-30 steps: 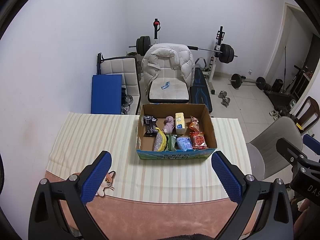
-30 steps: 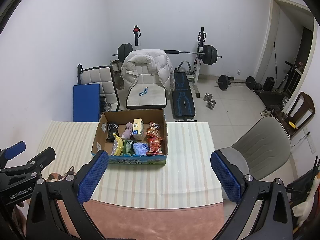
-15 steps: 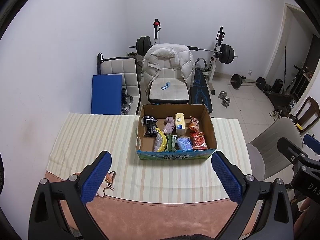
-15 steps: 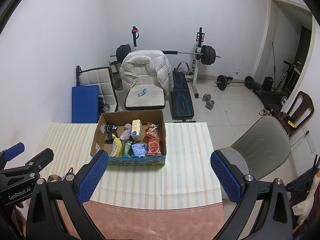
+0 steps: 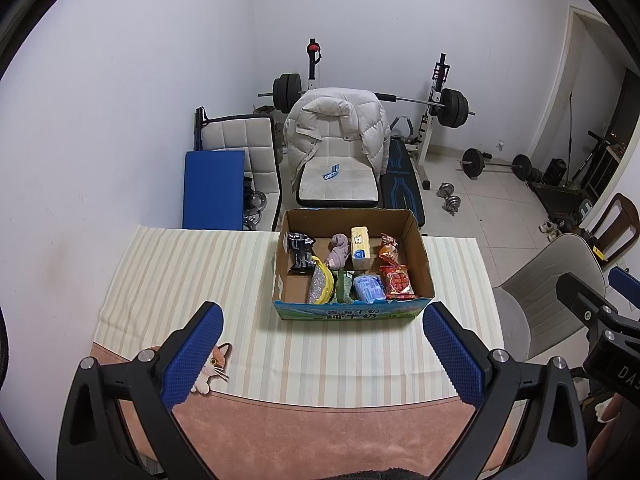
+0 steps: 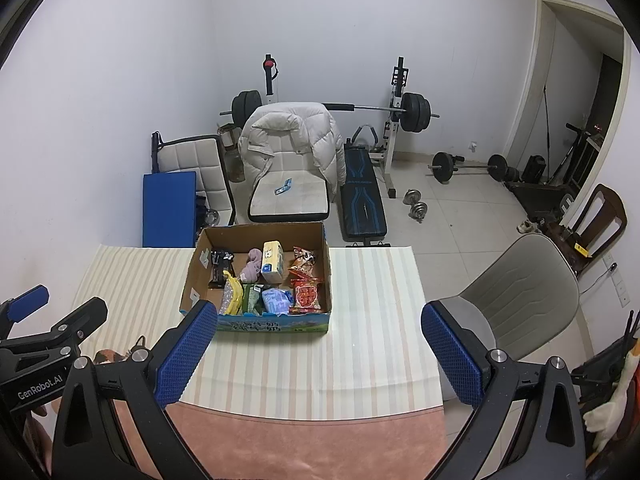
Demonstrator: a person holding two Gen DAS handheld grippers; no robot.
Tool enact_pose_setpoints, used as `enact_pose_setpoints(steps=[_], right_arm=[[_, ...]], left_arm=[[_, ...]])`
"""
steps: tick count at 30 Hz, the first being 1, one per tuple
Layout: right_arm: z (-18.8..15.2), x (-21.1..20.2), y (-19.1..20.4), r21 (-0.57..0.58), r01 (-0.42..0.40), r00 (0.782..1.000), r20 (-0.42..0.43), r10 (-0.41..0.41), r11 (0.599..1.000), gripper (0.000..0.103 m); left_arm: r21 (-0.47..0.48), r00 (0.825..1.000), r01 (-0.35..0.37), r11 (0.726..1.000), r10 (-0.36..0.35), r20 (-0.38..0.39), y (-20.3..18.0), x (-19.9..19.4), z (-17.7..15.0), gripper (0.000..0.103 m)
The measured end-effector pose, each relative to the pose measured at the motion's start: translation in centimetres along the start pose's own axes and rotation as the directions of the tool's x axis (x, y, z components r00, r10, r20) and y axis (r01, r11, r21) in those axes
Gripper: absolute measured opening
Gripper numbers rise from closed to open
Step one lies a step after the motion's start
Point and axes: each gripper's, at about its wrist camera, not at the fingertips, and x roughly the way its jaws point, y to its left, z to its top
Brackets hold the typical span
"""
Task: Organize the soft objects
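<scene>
An open cardboard box (image 5: pixel 420 252) (image 6: pixel 326 264) stands at the far middle of a striped table. Inside lie a pink soft toy (image 5: pixel 338 250) (image 6: pixel 251 266), a yellow carton (image 5: pixel 360 248), a black packet (image 5: pixel 301 252), a banana (image 5: pixel 326 284), a blue pack (image 5: pixel 370 288) and red snack bags (image 5: pixel 396 280). A small cat plush (image 5: pixel 212 364) lies near the table's front left, by the left finger. My left gripper (image 5: pixel 322 350) and right gripper (image 6: pixel 314 350) are both open and empty, held high above the table's near edge.
A striped cloth (image 5: pixel 192 280) covers the table; pink surface (image 5: pixel 320 432) shows at the front. A grey chair (image 6: pixel 516 292) stands right of the table. Behind it are a chair with a white jacket (image 5: pixel 338 128), a blue mat (image 5: pixel 212 188) and a weight bench.
The right gripper's view has drifted slightly, with the box shifting a little in frame. Both grippers stay open; nothing on the table moved.
</scene>
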Motion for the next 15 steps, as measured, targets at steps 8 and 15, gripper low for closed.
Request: enact_pose_setpoints(steps=[8,15], right_arm=[[0.08,0.05,0.03,-0.001,0.002,1.0,0.001,-0.002,1.0,0.103],[0.0,0.07,0.05,0.001,0.002,1.0,0.001,-0.002,1.0,0.103]], left_arm=[[0.0,1.0,0.0,1.0,0.0,0.001,0.01,-0.01,0.0,0.103],[-0.002,1.0,0.002,1.0,-0.002,0.006,-0.01,-0.08,0.14,0.103]])
